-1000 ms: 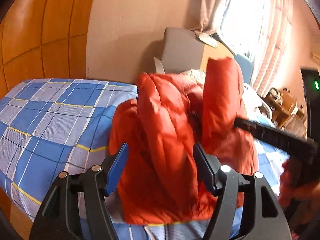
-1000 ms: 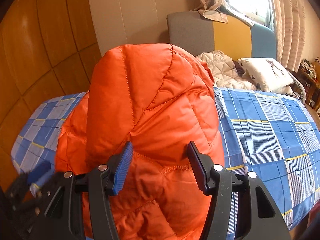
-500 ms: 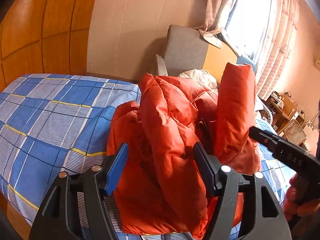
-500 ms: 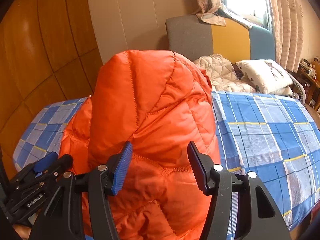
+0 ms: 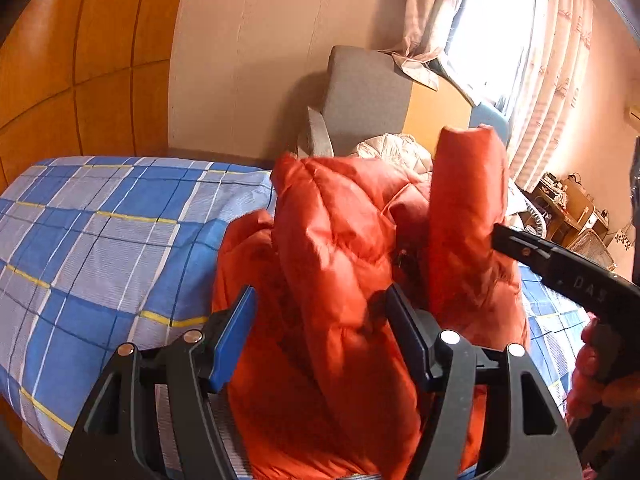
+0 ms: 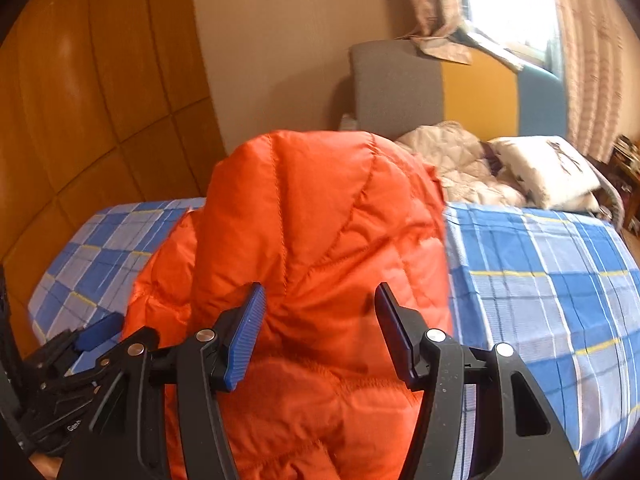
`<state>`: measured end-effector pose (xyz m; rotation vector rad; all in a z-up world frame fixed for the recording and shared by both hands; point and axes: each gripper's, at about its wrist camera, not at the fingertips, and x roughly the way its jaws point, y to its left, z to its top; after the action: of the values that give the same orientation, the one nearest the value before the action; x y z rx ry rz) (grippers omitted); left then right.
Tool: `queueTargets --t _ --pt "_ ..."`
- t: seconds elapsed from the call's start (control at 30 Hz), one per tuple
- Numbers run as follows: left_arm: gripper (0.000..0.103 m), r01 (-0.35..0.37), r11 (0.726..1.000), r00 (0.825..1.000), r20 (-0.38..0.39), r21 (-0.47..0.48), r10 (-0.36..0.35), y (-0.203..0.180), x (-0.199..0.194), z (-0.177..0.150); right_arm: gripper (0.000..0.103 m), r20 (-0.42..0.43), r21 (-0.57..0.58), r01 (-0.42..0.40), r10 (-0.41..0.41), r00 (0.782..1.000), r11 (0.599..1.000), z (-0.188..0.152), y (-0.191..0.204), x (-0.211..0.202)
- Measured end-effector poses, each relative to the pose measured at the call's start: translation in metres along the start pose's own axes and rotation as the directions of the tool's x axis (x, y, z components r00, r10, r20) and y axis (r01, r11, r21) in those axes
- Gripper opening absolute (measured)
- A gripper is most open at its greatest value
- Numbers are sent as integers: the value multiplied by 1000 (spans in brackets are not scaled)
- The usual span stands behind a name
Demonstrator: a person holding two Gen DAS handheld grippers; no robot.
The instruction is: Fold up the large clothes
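Note:
An orange puffer jacket [image 5: 340, 264] is bunched up on the blue checked bed sheet [image 5: 100, 240]. My left gripper [image 5: 320, 336] is shut on a thick fold of it that stands up between the fingers. My right gripper [image 6: 320, 328] is shut on another padded bundle of the jacket [image 6: 320, 220], which bulges up above its fingers. In the left wrist view the right gripper [image 5: 560, 276] reaches in from the right against an upright orange roll, with a hand [image 5: 600, 384] behind it. The left gripper [image 6: 80, 356] shows at the lower left of the right wrist view.
A grey, yellow and blue headboard [image 6: 440, 88] stands at the far end of the bed, with a cream quilt [image 6: 460, 160] and a white pillow [image 6: 552, 172] before it. Wooden wall panels [image 6: 80, 120] run along the left. A curtained window [image 5: 500, 32] and cluttered furniture [image 5: 572, 204] lie to the right.
The left gripper has slid sideways and now shows more fully at the lower left of the right wrist view. Both grippers keep their hold on the jacket.

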<state>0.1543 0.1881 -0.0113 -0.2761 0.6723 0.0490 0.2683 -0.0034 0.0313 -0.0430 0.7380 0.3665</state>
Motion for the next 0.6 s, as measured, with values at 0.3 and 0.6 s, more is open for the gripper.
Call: queueTargets --t 0.3,0.6 --pt "65 -11 996 1000 -28 84 13 -7 31 34 57 -112 -27 -28 25 993 999 15 20 42" --pt "58 -32 999 989 -142 3 32 20 91 6 57 -196 -24 29 -33 980 999 -15 35 96"
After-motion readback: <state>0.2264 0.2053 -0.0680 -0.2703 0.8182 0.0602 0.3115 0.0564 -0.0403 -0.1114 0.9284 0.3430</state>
